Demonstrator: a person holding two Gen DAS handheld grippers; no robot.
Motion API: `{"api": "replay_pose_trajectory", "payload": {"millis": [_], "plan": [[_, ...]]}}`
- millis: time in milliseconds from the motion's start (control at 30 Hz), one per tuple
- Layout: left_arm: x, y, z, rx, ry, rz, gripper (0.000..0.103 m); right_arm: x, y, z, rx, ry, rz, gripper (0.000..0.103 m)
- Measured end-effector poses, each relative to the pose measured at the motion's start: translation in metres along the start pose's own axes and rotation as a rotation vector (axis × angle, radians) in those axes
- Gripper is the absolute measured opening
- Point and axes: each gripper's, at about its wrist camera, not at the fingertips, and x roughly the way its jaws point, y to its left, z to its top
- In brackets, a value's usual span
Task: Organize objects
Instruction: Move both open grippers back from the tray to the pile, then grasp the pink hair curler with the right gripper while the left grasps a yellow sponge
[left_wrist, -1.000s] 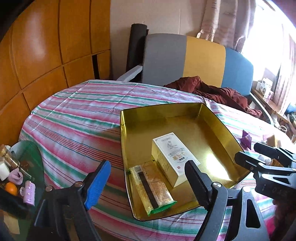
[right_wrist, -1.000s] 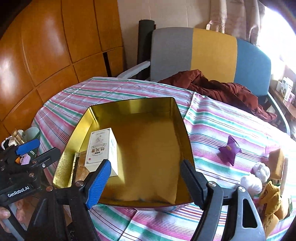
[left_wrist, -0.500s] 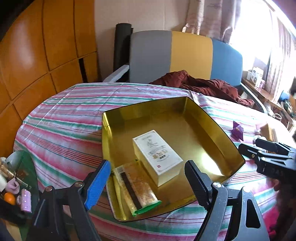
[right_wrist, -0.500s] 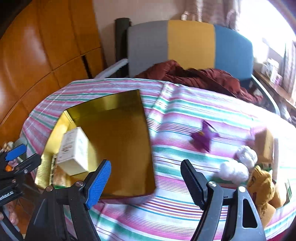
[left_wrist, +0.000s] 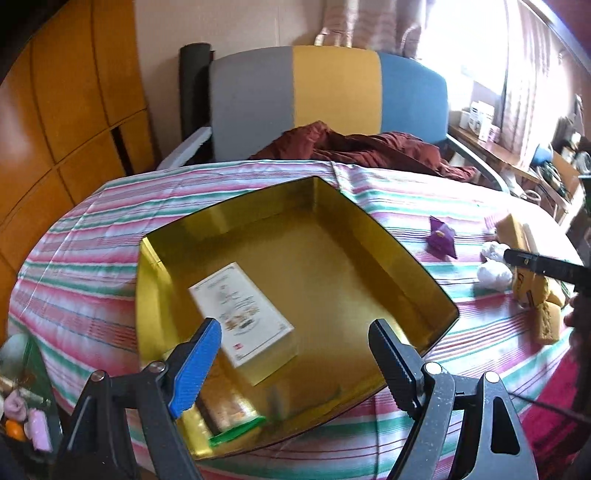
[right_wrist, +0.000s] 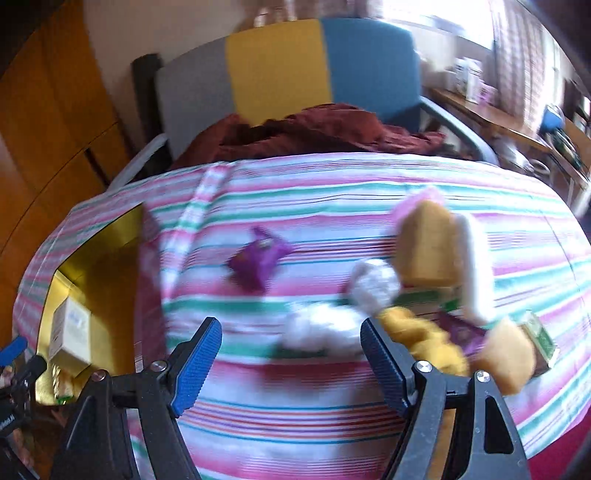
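While both of my grippers hang empty above the striped tablecloth (left_wrist: 92, 258), this is how things stand:

Step in hand: I judge I am between placements, going for the next loose item to put in the gold tin (left_wrist: 399, 254).
Left gripper (left_wrist: 295, 354): jaws wide apart, nothing between them, poised over the near part of the tin.
Right gripper (right_wrist: 291, 354): jaws wide apart and empty, pointing at the cluster of loose items on the right side of the table; this view is blurred.
Gold tin: open on the left of the table, holding a white carton (left_wrist: 240, 314) lying flat and, nearer me, a green-edged snack packet (left_wrist: 229, 417).
Loose items: a purple wrapped piece (right_wrist: 258, 260) lies alone on the cloth; closer to my right jaws lie two white wrapped lumps (right_wrist: 317, 332), with tan packets (right_wrist: 428, 247) and yellow wrappers just beside them.
Next move calls for: lowering my right gripper over one white lump, straddling it cleanly so the neighbours stay out of the jaws, then closing gently.
Risk: the pile is crowded, so I might pinch two things together.
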Motion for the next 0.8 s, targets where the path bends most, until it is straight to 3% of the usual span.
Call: {"api": "replay_pose_trajectory", "payload": {"millis": [233,400,600,733,800], "plan": [[0.009,-0.030,0.020,0.064,-0.006,-0.072,0.083,-0.006,-0.067,0.039,0.106,-0.034,-0.069,0.079],[0.016,-0.052,0.031,0.094,-0.006,-0.110,0.083,0.014,-0.104,0.077,0.156,-0.022,-0.132,0.079],[0.028,-0.069,0.041,0.111,0.012,-0.137,0.083,0.074,-0.132,0.118,0.194,0.100,-0.136,0.079],[0.037,-0.075,0.050,0.118,0.020,-0.147,0.083,0.110,-0.140,0.127,0.200,0.195,-0.110,0.079],[0.041,-0.077,0.054,0.120,0.025,-0.148,0.083,0.122,-0.139,0.127,0.183,0.231,-0.091,0.067]]}}
